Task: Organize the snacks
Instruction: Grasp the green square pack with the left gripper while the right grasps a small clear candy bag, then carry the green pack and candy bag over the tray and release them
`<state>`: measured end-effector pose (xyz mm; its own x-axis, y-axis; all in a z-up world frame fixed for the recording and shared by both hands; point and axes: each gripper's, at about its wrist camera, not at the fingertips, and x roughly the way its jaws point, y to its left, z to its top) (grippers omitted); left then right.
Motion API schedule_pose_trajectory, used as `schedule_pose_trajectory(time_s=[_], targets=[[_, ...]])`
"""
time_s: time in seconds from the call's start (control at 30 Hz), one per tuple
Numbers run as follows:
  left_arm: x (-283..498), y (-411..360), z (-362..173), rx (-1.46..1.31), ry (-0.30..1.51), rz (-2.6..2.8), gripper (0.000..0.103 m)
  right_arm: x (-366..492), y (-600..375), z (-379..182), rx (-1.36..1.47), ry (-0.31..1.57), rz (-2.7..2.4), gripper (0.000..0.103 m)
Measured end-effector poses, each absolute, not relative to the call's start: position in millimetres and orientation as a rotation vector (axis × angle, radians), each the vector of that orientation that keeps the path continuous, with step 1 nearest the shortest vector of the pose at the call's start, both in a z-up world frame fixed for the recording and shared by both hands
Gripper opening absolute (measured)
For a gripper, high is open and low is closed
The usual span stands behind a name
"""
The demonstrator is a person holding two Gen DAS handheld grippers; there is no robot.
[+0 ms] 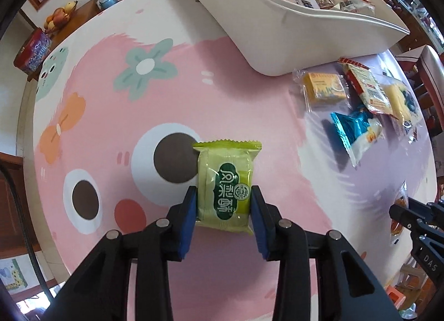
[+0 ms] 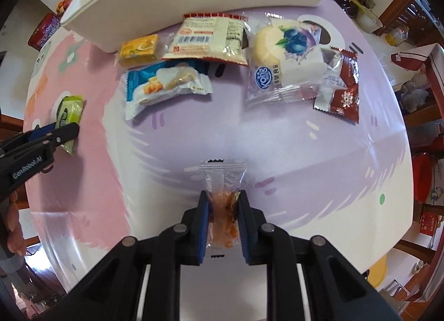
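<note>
1. The left gripper (image 1: 224,201) points down at the table, and its blue-padded fingers (image 1: 189,210) press on both long sides of a green plastic snack packet with a dark green label (image 1: 226,185). The jaws are drawn in to the packet's width.
2. That green packet lies on the pink part of the cartoon-printed tablecloth (image 1: 249,104), just beside a printed brown-and-white eye.
3. The right gripper (image 2: 223,210) also points down; its fingers (image 2: 204,218) are narrow and pinch a clear plastic sachet with orange contents (image 2: 223,199) resting on the lilac part of the cloth.
4. The white plastic bin (image 1: 277,35) stands at the far edge of the table with wrapped snacks already inside.
5. In front of the bin lie loose items: a small yellow box in clear wrap (image 2: 140,50), a blue-and-white wafer packet (image 2: 163,82), a red-edged white pouch (image 2: 208,39), a clear-wrapped blueberry cake (image 2: 285,57) and a maroon foil packet (image 2: 342,90).
</note>
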<state>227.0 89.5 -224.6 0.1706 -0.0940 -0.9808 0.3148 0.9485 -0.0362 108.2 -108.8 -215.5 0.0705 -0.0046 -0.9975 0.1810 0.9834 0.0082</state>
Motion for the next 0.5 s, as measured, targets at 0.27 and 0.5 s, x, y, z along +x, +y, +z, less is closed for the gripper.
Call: schedule_pose_trajectory(time_s=[0.27, 0.5], targets=[[212, 91, -181, 0.136, 1.295, -0.384, 0.035, 103, -96, -172, 0.091, 1.438, -0.125, 0.019], [188, 81, -135, 0.079, 1.212, -0.463, 0.035, 106, -90, -123, 0.031, 1.343, -0.117, 0.019]])
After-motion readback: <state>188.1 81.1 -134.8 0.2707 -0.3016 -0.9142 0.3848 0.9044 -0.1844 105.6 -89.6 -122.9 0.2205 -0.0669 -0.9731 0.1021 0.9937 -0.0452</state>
